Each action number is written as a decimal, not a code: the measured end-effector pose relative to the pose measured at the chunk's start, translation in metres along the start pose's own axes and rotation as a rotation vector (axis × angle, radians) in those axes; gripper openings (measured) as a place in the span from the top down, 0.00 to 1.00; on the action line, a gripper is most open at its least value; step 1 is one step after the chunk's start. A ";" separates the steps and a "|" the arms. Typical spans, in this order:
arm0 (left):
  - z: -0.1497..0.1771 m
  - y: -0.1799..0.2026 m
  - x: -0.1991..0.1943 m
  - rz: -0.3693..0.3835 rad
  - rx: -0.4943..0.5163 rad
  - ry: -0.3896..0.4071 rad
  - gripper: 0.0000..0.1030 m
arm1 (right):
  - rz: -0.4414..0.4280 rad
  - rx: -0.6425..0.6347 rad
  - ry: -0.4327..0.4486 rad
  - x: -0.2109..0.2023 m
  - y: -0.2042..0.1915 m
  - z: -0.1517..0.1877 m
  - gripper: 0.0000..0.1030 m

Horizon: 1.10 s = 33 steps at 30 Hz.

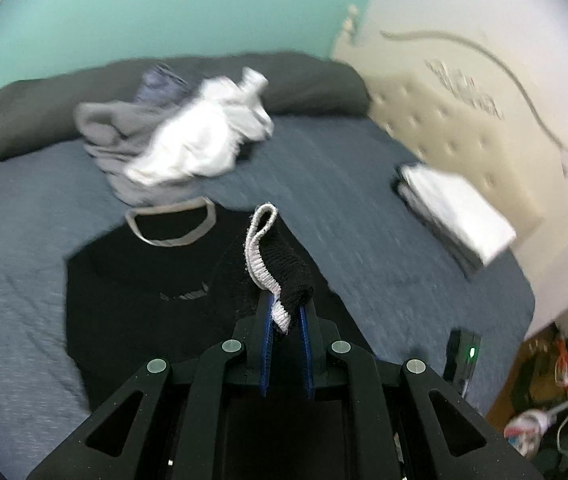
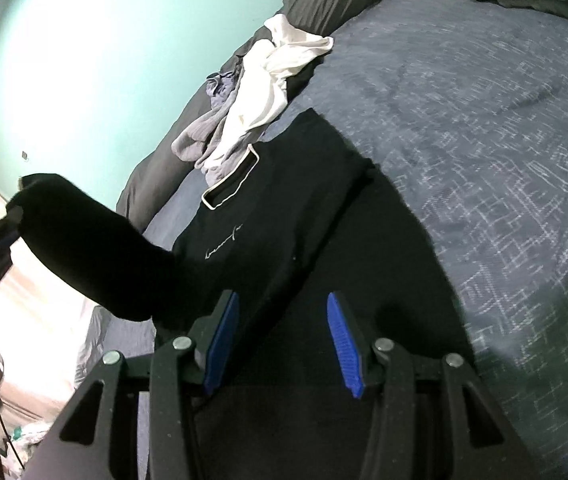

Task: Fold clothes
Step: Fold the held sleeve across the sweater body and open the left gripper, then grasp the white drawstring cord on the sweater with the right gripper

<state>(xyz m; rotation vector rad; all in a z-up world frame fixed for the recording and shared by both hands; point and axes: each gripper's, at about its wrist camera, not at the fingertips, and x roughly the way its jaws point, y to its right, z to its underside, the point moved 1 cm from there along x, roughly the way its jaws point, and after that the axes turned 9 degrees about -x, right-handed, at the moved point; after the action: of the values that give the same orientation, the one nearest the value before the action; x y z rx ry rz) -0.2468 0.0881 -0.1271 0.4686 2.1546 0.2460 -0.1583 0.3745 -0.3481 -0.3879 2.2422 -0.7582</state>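
Left gripper [image 1: 284,312] pinching black shirt [image 1: 144,280] sleeve; right gripper [image 2: 282,332] spread; unfolded pile [image 1: 188,140] beyond, folded stack [image 1: 455,216] near headboard

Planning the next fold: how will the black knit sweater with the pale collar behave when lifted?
Probably floppy: the black knit sweater lies limp on the bed, and its cuffed sleeve bends over the shut left gripper. The ribbed knit likely resists slipping.

The left wrist view is motion-blurred: the heap of unfolded clothes [image 1: 180,140] and the folded stack [image 1: 455,216] show no fine detail. The wall lettering [image 1: 463,88] is unreadable. The black shirt [image 1: 144,300] has its near hem hidden behind the left tool [image 1: 284,312]. In the right wrist view, the shirt's chest print [image 2: 224,246] is too small to read, and the picture's top edge cuts off the far stack.
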 end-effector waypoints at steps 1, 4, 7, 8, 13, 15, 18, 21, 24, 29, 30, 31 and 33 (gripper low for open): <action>0.007 0.004 0.013 0.002 0.002 -0.024 0.87 | -0.002 0.006 -0.003 0.000 0.002 0.000 0.54; 0.031 0.008 0.048 0.001 -0.008 -0.087 0.87 | -0.006 0.023 -0.008 0.000 0.008 -0.001 0.54; 0.051 0.007 0.075 -0.004 -0.044 -0.137 0.84 | -0.008 0.029 -0.010 0.000 0.010 -0.002 0.54; 0.056 0.007 0.078 -0.002 -0.049 -0.152 0.84 | -0.007 0.030 -0.011 0.001 0.011 -0.002 0.54; 0.067 -0.003 0.081 0.010 -0.055 -0.170 0.56 | -0.012 0.039 -0.039 0.008 0.013 -0.001 0.54; 0.067 -0.013 0.075 0.016 -0.083 -0.162 0.50 | -0.017 0.037 -0.047 0.011 0.013 -0.001 0.54; 0.067 -0.027 0.065 0.002 -0.097 -0.149 0.49 | -0.019 0.032 -0.063 0.015 0.011 -0.001 0.54; 0.071 -0.047 0.056 -0.033 -0.108 -0.148 0.49 | -0.015 0.038 -0.073 0.018 0.013 0.000 0.52; 0.078 -0.070 0.052 -0.086 -0.122 -0.154 0.48 | 0.000 0.052 -0.076 0.018 0.018 0.000 0.51; 0.095 -0.114 0.050 -0.162 -0.169 -0.164 0.48 | 0.041 0.074 -0.099 0.022 0.028 -0.002 0.44; 0.099 -0.121 0.051 -0.171 -0.181 -0.169 0.48 | 0.044 0.076 -0.107 0.024 0.030 -0.002 0.44; 0.103 -0.128 0.051 -0.179 -0.190 -0.174 0.48 | 0.049 0.072 -0.116 0.026 0.029 -0.002 0.44; 0.110 -0.140 0.053 -0.194 -0.208 -0.185 0.48 | 0.063 0.051 -0.134 0.030 0.027 -0.003 0.44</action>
<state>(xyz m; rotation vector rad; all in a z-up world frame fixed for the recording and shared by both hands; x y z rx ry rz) -0.2192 -0.0163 -0.2786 0.1553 1.9519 0.3025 -0.1822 0.3820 -0.3794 -0.3321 2.0957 -0.7335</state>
